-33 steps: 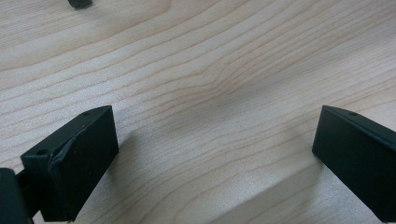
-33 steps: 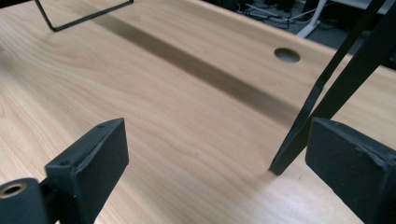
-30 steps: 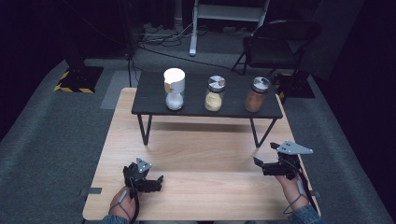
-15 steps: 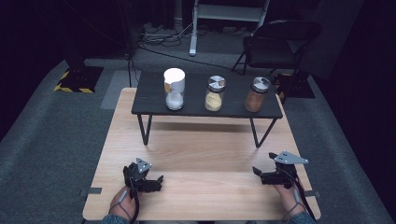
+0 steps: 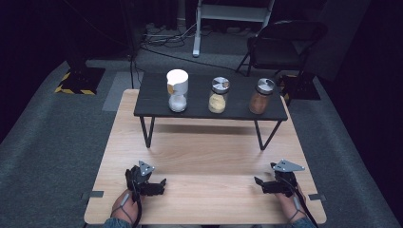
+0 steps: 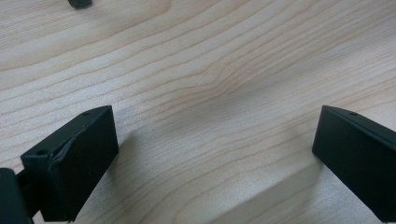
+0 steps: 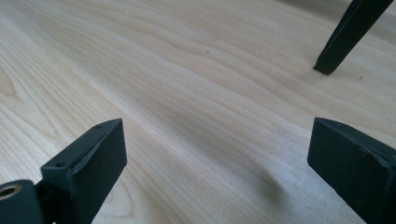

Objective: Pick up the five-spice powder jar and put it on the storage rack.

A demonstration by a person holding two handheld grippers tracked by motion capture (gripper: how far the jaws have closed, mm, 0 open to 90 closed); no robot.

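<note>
Three jars stand in a row on a low black shelf [image 5: 152,103] at the far side of the wooden table [image 5: 209,156]: a white-lidded jar [image 5: 177,90] of white grains, a jar [image 5: 218,95] of yellow contents, and a jar [image 5: 260,96] of brown contents. My left gripper [image 5: 160,186] rests low at the table's near left, pointing right. Its jaws stand wide apart over bare wood [image 6: 215,154]. My right gripper [image 5: 259,184] sits at the near right, pointing left. It is open too, with nothing between its fingers [image 7: 215,158].
One black shelf leg [image 7: 348,35] stands ahead of the right gripper, up and to the right in its view. A folding chair [image 5: 280,45] and a white stand [image 5: 228,19] are on the floor behind the table. Bare wood lies between the two grippers.
The right gripper has come down toward the tabletop, nearer the front edge. The left gripper and the jars have stayed put.
</note>
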